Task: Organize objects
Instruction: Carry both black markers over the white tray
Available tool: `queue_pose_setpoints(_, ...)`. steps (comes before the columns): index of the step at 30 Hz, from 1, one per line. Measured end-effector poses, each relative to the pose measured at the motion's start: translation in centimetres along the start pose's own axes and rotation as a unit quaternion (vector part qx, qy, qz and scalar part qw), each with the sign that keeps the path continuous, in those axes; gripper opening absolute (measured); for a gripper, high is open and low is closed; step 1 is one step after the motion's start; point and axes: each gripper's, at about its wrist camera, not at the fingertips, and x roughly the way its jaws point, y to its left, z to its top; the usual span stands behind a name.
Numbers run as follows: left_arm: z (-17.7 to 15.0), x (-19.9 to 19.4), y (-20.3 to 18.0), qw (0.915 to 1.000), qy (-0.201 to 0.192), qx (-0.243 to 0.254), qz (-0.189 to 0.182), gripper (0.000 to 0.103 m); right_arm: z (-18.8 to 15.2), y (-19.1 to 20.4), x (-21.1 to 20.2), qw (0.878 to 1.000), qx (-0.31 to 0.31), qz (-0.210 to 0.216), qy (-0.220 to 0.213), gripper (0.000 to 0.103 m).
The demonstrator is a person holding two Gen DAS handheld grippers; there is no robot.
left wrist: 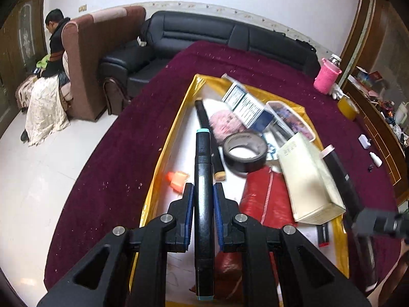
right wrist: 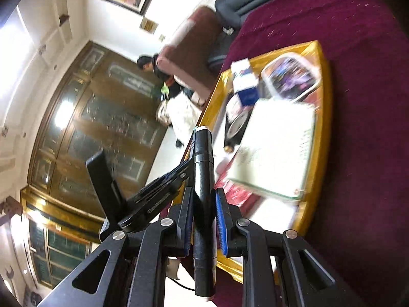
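Observation:
My left gripper (left wrist: 203, 188) is shut on a black marker with teal ends (left wrist: 203, 204), which lies lengthwise between the blue pads. It hangs over a gold-rimmed tray (left wrist: 176, 128) on the maroon cloth. In the tray lie another black marker (left wrist: 207, 128), a black tape roll (left wrist: 245, 151), a pink fluffy ball (left wrist: 225, 125), a blue-white box (left wrist: 248, 107), a cream box (left wrist: 309, 179) and a red bag (left wrist: 265, 199). My right gripper (right wrist: 204, 192) is shut on a black marker with a white cap (right wrist: 203, 179), beside the tray's near side.
On the maroon cloth (left wrist: 127, 153) beyond the tray stand a pink cup (left wrist: 327, 79) and a yellow tape roll (left wrist: 347, 107). A black sofa (left wrist: 204, 38) and a brown armchair (left wrist: 97, 58) lie behind the table. A person (left wrist: 55, 41) sits far left.

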Motion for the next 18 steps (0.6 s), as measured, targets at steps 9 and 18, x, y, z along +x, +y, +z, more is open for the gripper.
queue_pose_setpoints(9, -0.4, 0.4, 1.4, 0.9996, 0.009, -0.02, -0.015, 0.017, -0.7, -0.1, 4.2, 0.999, -0.009, -0.035, 0.031, 0.019)
queue_pose_setpoints(18, -0.8, -3.9, 1.1, 0.9982, -0.051, -0.02, -0.023, 0.062, 0.9, -1.4, 6.2, 0.997, 0.018, -0.063, 0.031, 0.019)
